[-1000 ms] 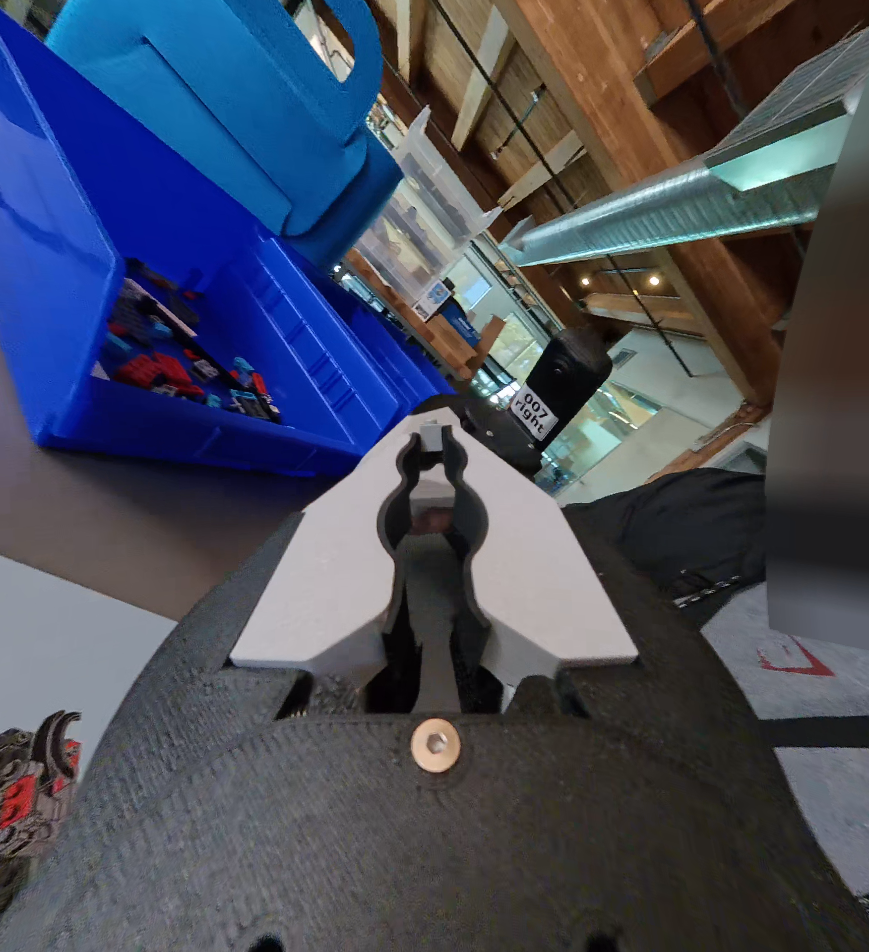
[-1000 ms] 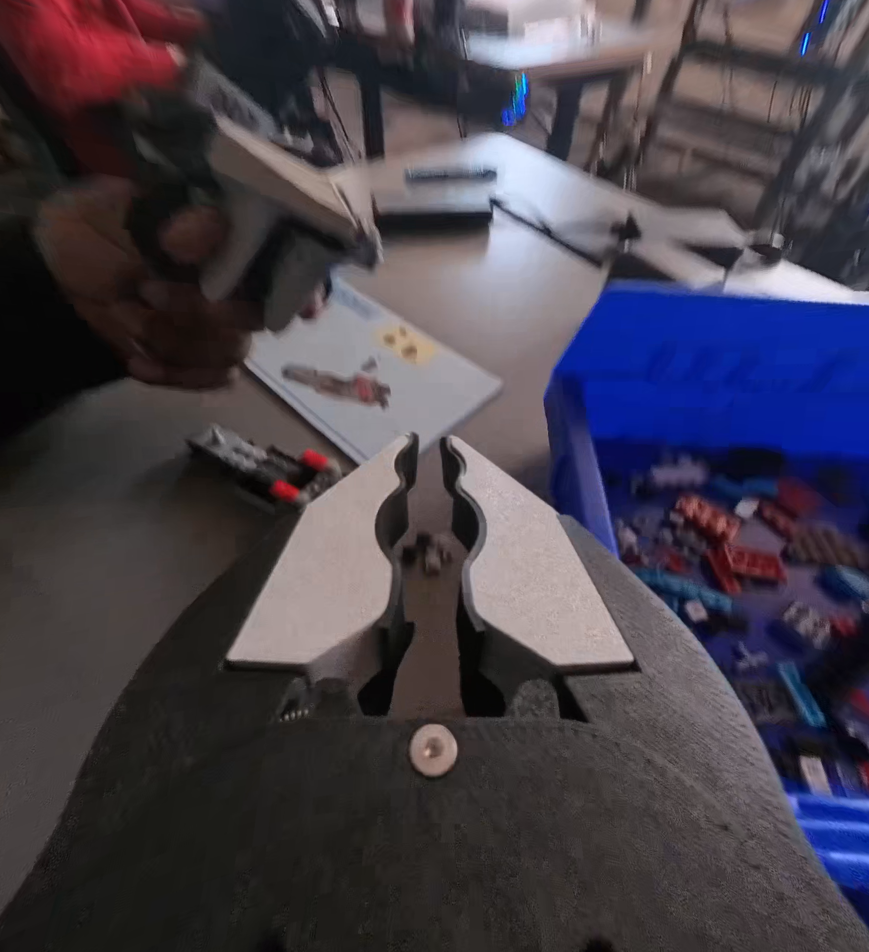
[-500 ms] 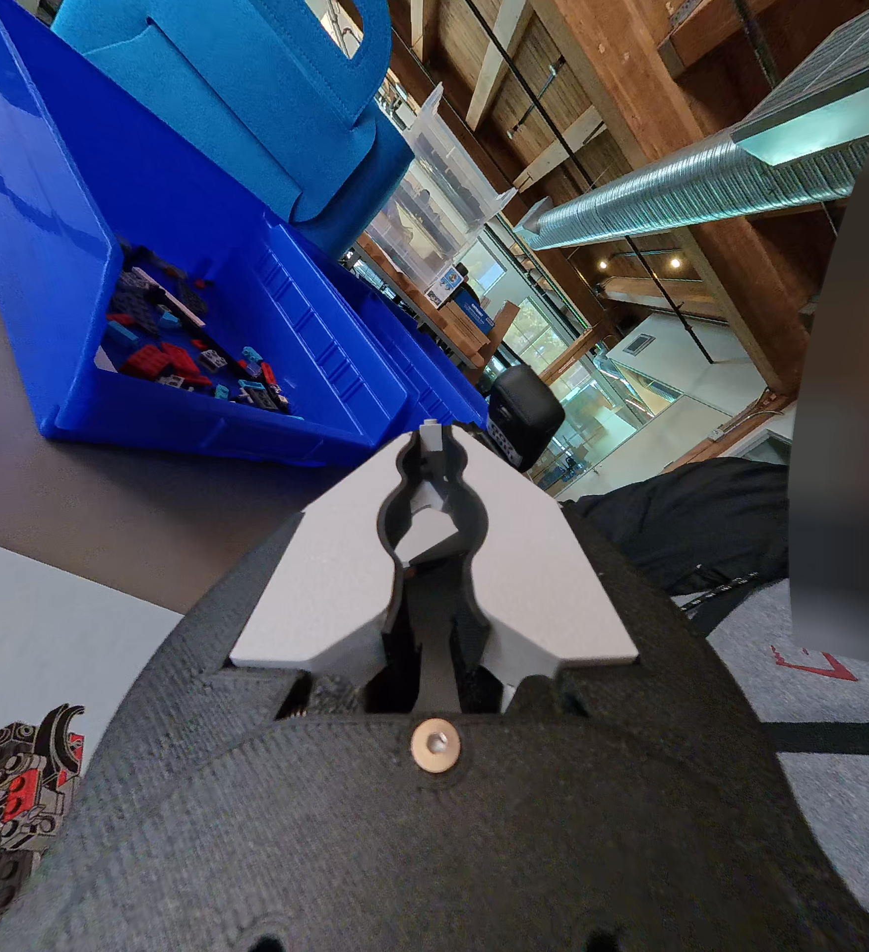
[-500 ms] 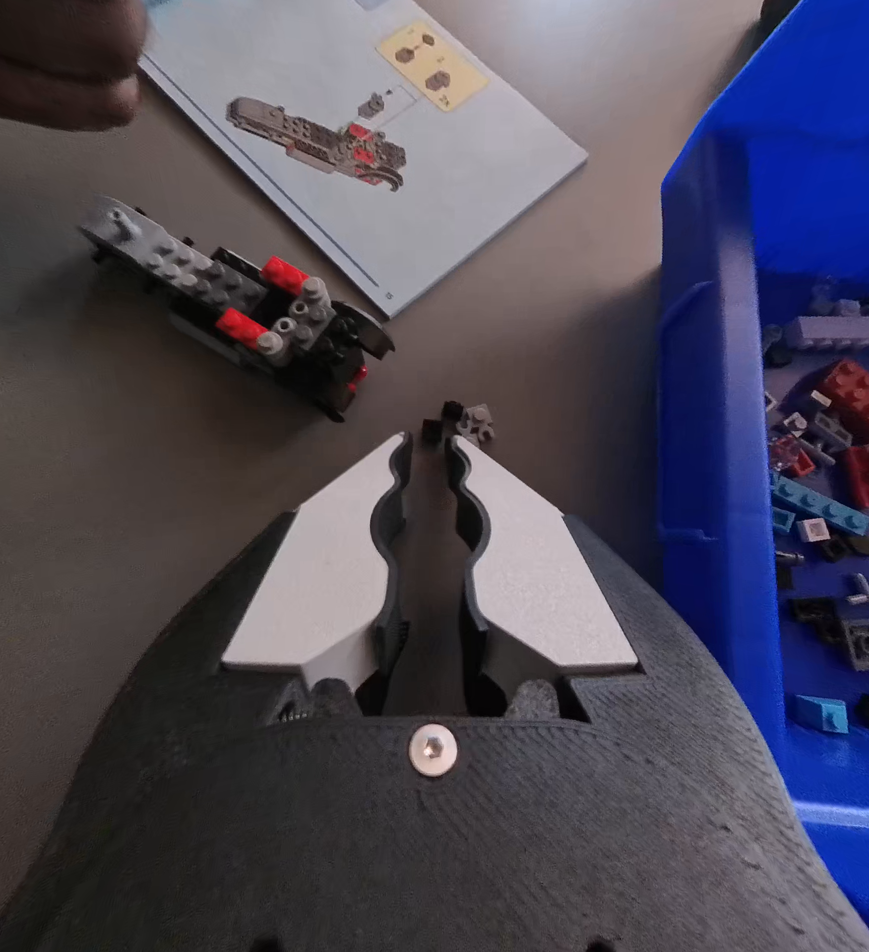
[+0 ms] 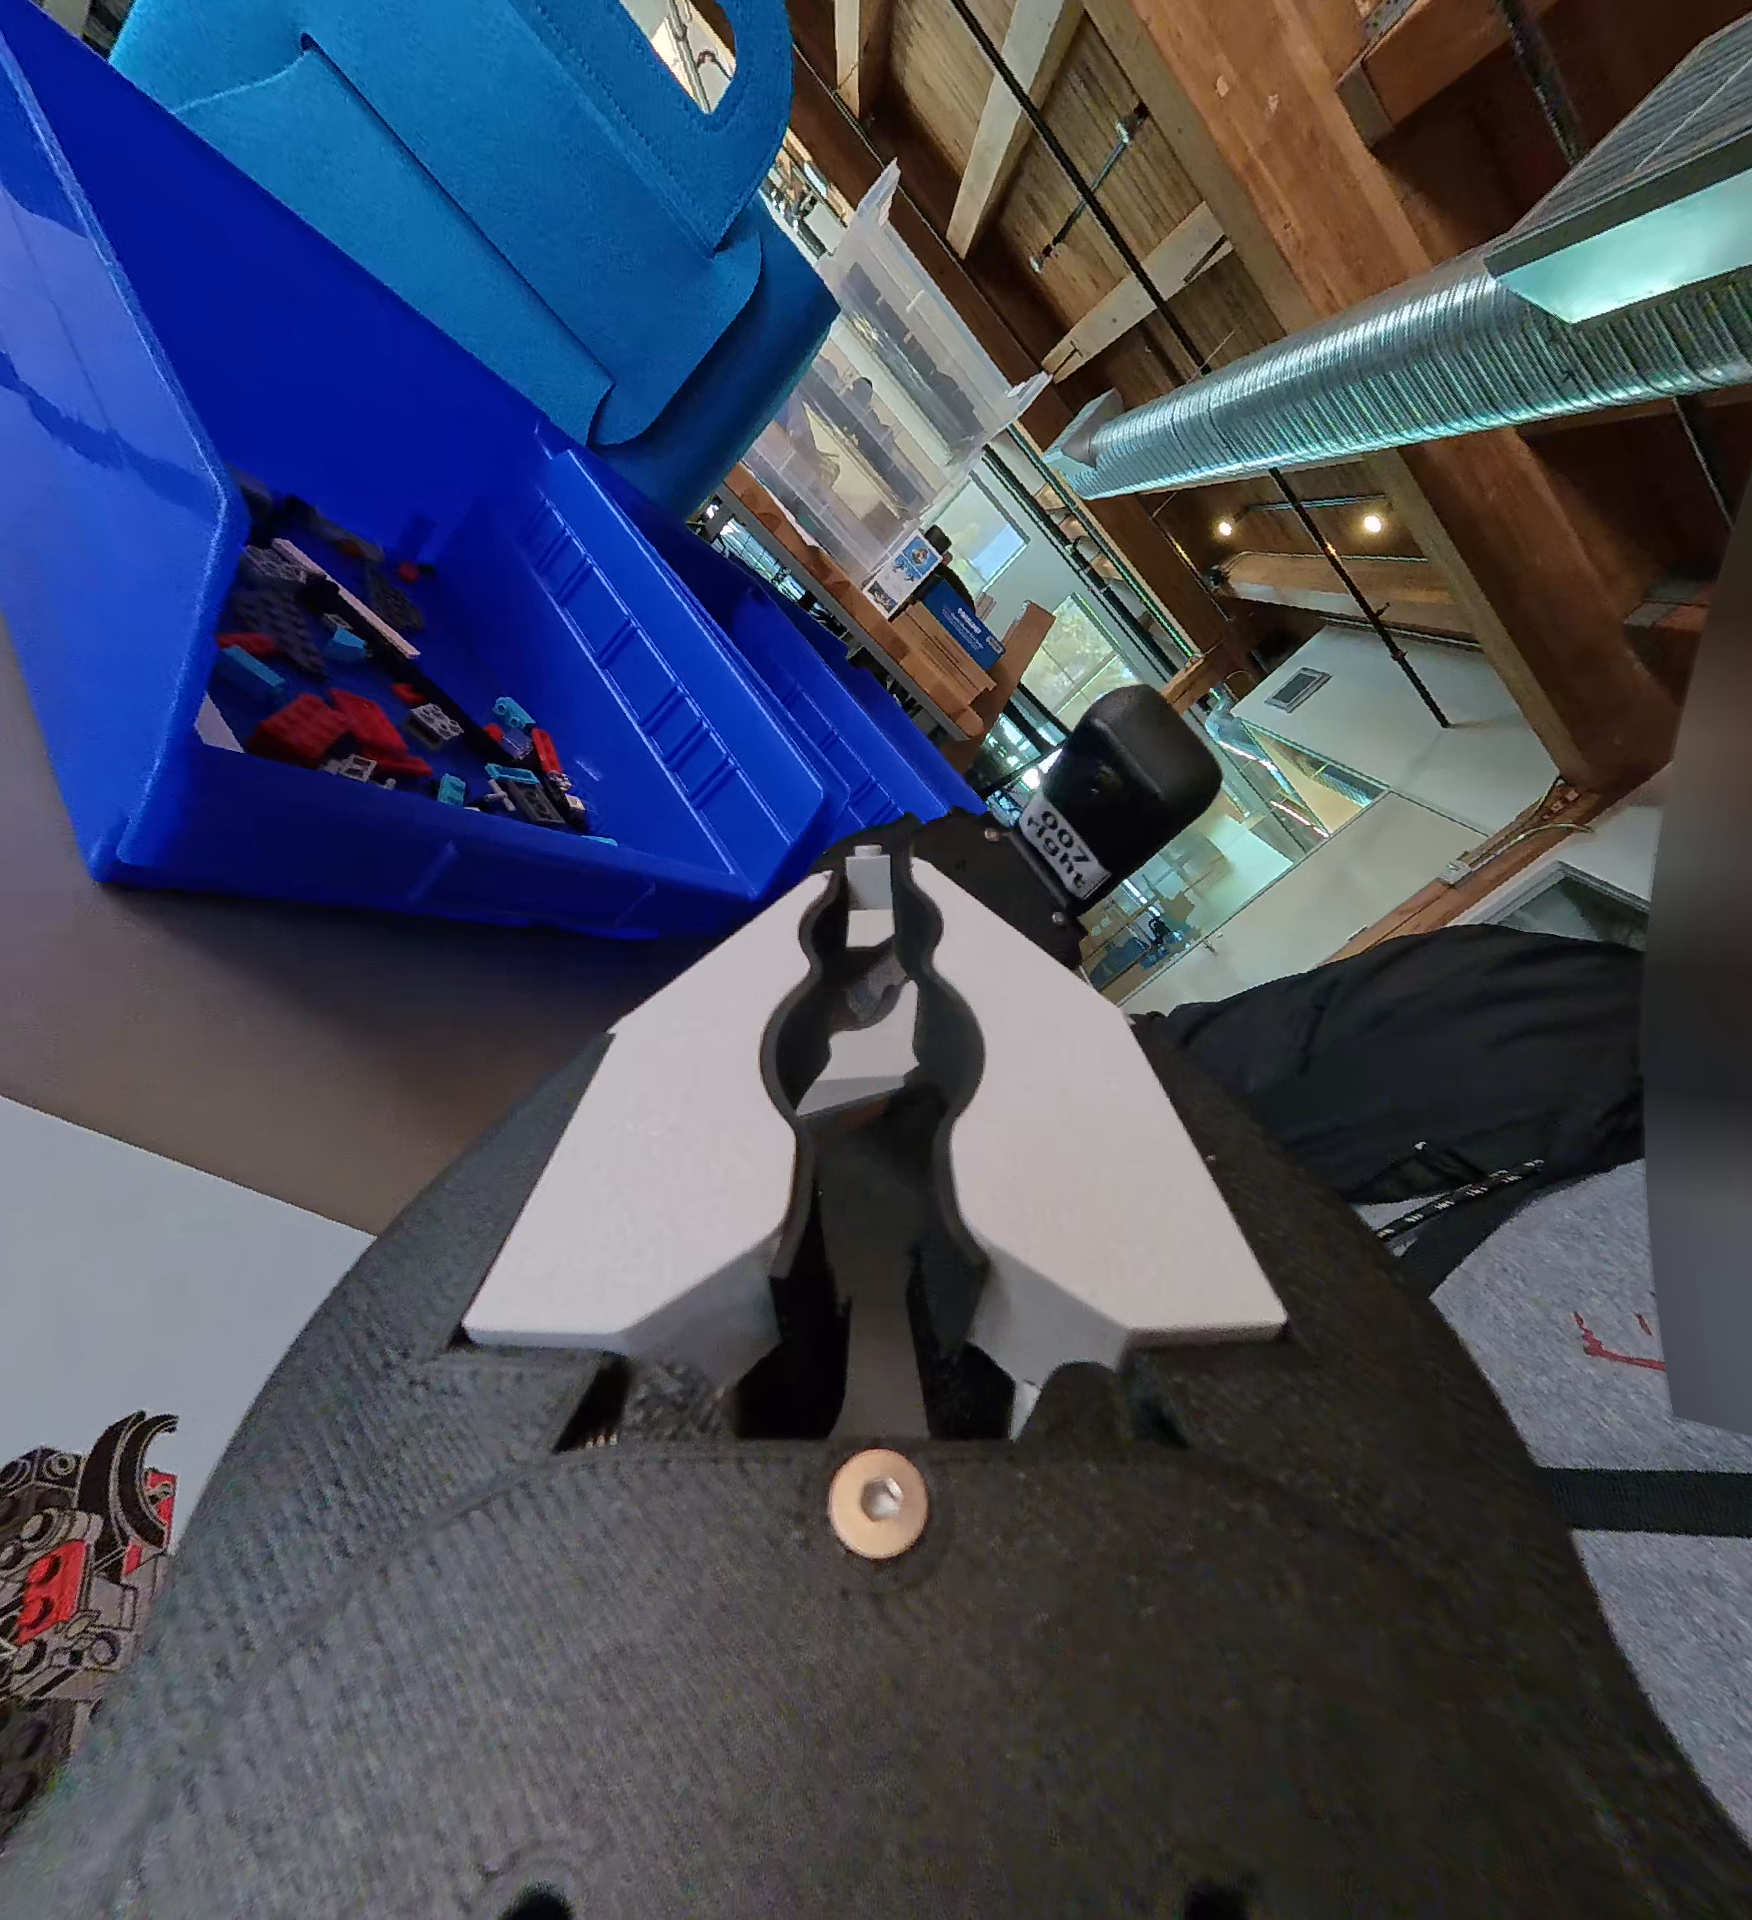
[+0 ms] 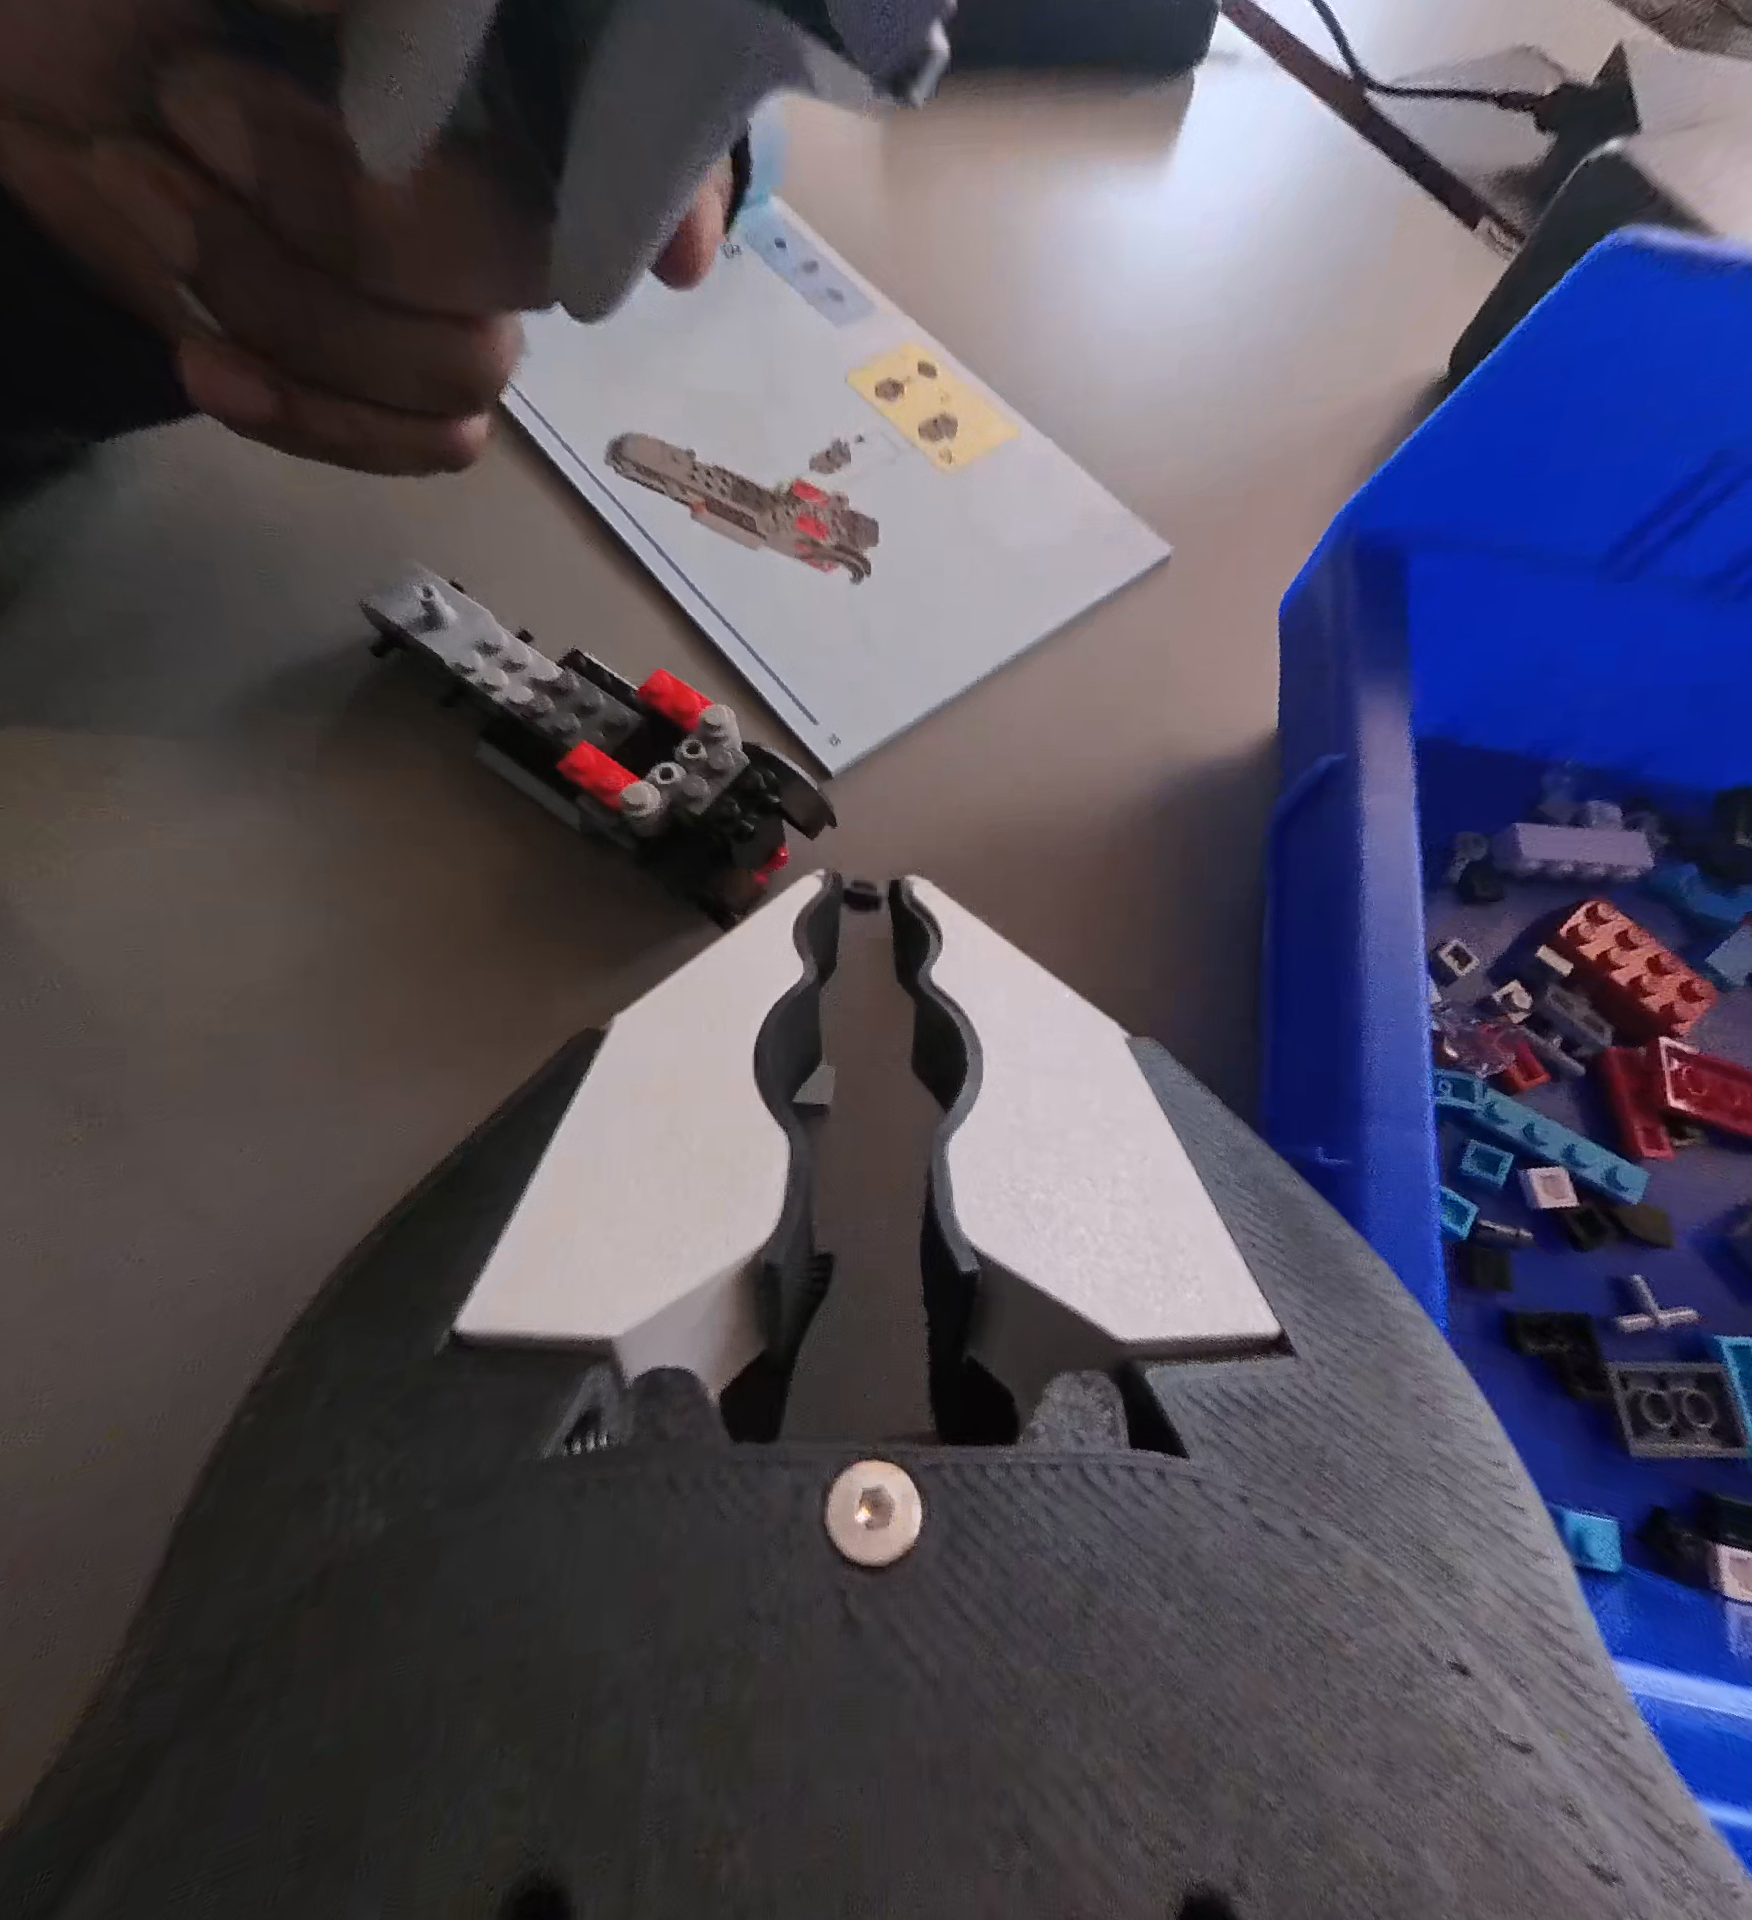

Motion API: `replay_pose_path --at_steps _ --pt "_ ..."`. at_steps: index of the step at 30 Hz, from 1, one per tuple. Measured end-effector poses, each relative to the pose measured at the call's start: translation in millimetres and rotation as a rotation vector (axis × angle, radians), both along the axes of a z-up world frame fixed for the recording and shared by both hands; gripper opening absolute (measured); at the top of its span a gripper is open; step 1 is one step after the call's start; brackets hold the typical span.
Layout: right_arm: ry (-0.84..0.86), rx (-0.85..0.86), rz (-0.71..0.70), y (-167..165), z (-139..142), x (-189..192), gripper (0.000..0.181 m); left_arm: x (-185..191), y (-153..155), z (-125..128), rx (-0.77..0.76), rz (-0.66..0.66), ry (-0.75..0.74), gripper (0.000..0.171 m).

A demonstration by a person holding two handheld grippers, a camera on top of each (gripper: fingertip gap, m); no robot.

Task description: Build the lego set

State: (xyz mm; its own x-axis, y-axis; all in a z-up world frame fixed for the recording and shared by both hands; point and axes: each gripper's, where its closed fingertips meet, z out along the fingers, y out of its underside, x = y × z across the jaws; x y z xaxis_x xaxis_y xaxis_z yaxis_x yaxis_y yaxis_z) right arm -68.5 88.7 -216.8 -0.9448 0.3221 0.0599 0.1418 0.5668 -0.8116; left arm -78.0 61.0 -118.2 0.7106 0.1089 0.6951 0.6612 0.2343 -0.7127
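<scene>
My left gripper (image 5: 870, 878) is shut on a small light grey brick (image 5: 870, 883) at its tips, held up in the air and tilted toward the ceiling. My right gripper (image 6: 861, 885) hangs low over the brown table (image 6: 176, 987), its jaws a narrow gap apart on either side of a small black piece (image 6: 861, 891) on the table. The partly built grey, black and red model (image 6: 602, 748) lies just left of and beyond the tips. The open instruction booklet (image 6: 851, 499) lies behind it.
A blue bin (image 6: 1350, 935) with several loose bricks stands right of the right gripper; it also shows in the left wrist view (image 5: 124, 520). A hand (image 6: 332, 312) holding the left gripper hovers at the upper left. A light blue felt bag (image 5: 498, 208) stands behind the bin. One gripper's finger ends stand about 11 cm off the other's.
The right gripper has moved forward, so the small black piece that lay ahead of its tips now sits between them, and the jaws have narrowed a little. The left gripper still holds its grey brick.
</scene>
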Motion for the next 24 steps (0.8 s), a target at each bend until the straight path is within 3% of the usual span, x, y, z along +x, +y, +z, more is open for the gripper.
replay_pose_path --at_steps 5,14,19,24 --pt "-0.047 -0.04 -0.012 4 8 -2 0.019 0 0 1 0.001 -0.001 -0.001 0.008" --pt "-0.125 -0.065 -0.096 27 24 -10 0.017 -2 -3 1 -0.006 0.011 0.002 0.008" --pt "-0.171 0.083 0.013 38 -14 9 0.018 -2 -2 -1 -0.01 0.009 0.004 0.008" --pt "-0.163 0.183 0.092 46 -33 19 0.022 -1 0 -4 -0.032 0.001 0.034 0.008"
